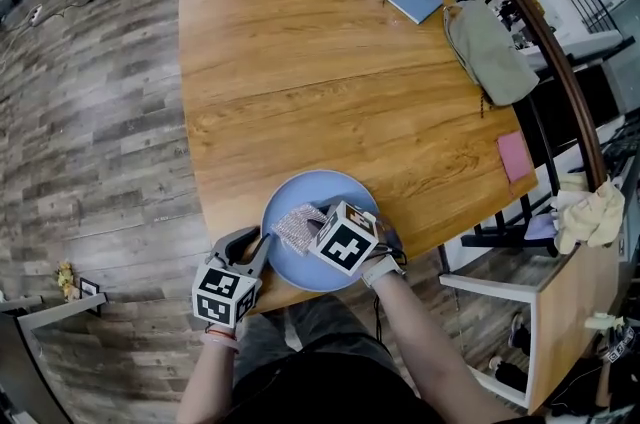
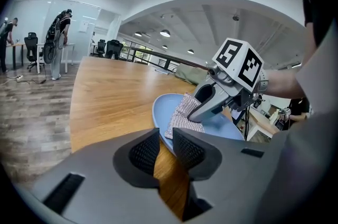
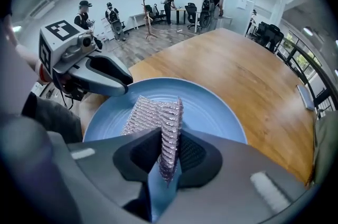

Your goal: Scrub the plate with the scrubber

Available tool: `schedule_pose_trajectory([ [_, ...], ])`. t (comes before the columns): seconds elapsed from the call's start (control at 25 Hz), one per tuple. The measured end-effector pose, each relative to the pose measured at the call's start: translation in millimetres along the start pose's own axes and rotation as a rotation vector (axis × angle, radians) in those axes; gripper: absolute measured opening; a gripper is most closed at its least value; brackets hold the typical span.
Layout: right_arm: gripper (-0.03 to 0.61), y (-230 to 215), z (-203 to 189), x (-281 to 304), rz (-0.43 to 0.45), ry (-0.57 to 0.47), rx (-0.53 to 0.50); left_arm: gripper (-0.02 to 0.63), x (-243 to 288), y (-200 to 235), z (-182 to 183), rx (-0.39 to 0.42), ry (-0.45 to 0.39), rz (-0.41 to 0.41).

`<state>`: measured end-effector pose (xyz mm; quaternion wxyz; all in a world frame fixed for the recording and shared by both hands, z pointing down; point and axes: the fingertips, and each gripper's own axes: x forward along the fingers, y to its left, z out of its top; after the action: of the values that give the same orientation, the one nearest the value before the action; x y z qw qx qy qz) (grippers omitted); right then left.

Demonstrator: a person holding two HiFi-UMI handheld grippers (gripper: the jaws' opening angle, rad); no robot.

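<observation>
A light blue plate (image 1: 335, 197) lies on the wooden table (image 1: 300, 62), close to its near edge. My right gripper (image 1: 312, 228) reaches over the plate and is shut on a silver mesh scrubber (image 1: 296, 226), which rests against the plate's face. In the right gripper view the scrubber (image 3: 153, 114) stands folded between the jaws (image 3: 170, 150) above the plate (image 3: 211, 106). My left gripper (image 1: 264, 244) is at the plate's left rim; in the left gripper view its jaws (image 2: 165, 139) are shut on that rim (image 2: 163, 106), with the scrubber (image 2: 182, 114) just beyond.
A blue notebook (image 1: 414, 0), a grey-green bag (image 1: 490, 52) and a pink pad (image 1: 515, 155) lie along the table's far right side. A dark railing (image 1: 560, 62) and a white shelf (image 1: 500, 312) stand to the right. Several people (image 3: 84, 14) are far off.
</observation>
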<state>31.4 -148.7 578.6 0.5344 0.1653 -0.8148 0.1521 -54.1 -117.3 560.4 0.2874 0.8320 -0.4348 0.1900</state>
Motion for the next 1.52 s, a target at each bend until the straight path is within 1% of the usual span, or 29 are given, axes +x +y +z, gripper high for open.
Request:
schedule_pose_trajectory([
  [0.2, 0.083, -10.5, 12.4, 6.8, -0.026, 0.008, -0.055, 0.074, 0.6, 0.0, -1.4, -0.004, 0.008, 0.008],
  [0.36, 0.083, -25.6, 17.4, 8.3, -0.066, 0.006, -0.062, 0.071, -0.7, 0.2, -1.8, -0.008, 0.01, 0.018],
  [0.64, 0.083, -57.1, 5.5, 0.0, -0.147, -0.003, -0.009, 0.069, -0.8, 3.2, -3.4, -0.006, 0.022, 0.043],
  [0.92, 0.081, -68.7, -30.0, -16.7, -0.201, 0.007, 0.058, 0.067, -0.8, 2.1, -1.5, -0.011, 0.025, 0.066],
  [1.28, 0.081, -52.8, -76.1, -34.8, -0.223, 0.03, 0.138, 0.066, -0.8, 3.3, -3.4, 0.002, 0.036, 0.097],
  [1.52, 0.081, -28.9, -87.0, -36.2, -0.218, 0.067, 0.114, 0.066, 1.3, 3.6, -0.2, 0.002, 0.02, 0.093],
])
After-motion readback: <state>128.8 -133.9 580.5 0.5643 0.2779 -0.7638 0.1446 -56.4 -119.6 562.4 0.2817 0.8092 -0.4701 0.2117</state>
